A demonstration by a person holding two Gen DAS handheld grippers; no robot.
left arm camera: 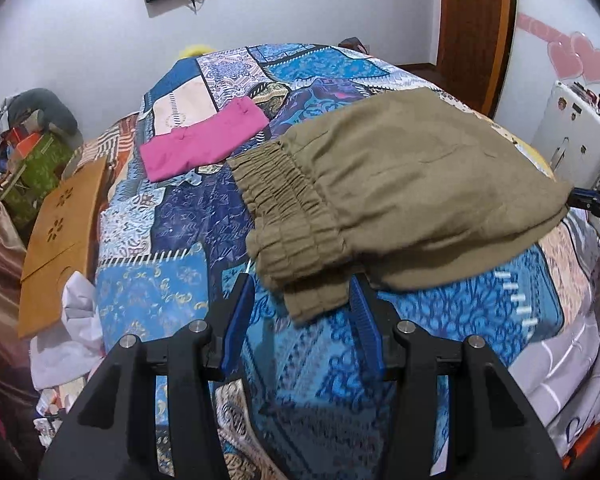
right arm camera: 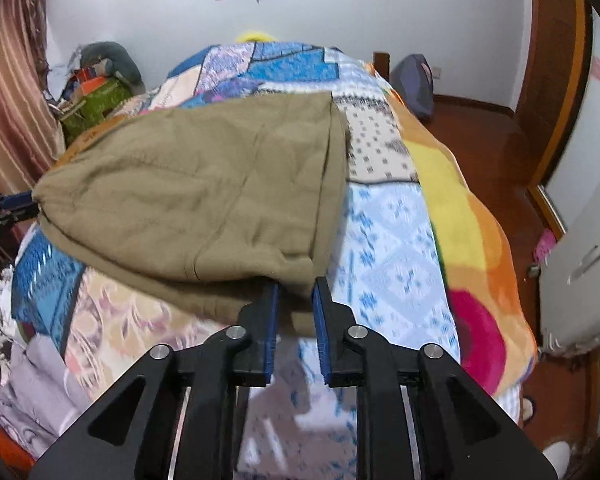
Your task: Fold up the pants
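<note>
Olive-brown pants (left arm camera: pixel 400 196) lie folded on the patchwork bedspread (left arm camera: pixel 172 232), elastic waistband (left arm camera: pixel 288 220) toward my left gripper. My left gripper (left arm camera: pixel 300 280) is open, its blue pads wide apart, with the waistband corner hanging between the fingertips. In the right wrist view the pants (right arm camera: pixel 204 192) spread across the bed, and my right gripper (right arm camera: pixel 296 284) has its pads narrowly apart around the near fold corner; I cannot tell if they pinch the cloth. Each gripper shows at the other view's edge.
A folded pink garment (left arm camera: pixel 204 140) lies farther back on the bed. A wooden board (left arm camera: pixel 60 240) leans at the bed's left side beside clutter. A white appliance (left arm camera: pixel 580 136) stands on the right. A colourful blanket (right arm camera: pixel 472 240) covers the bed's right edge.
</note>
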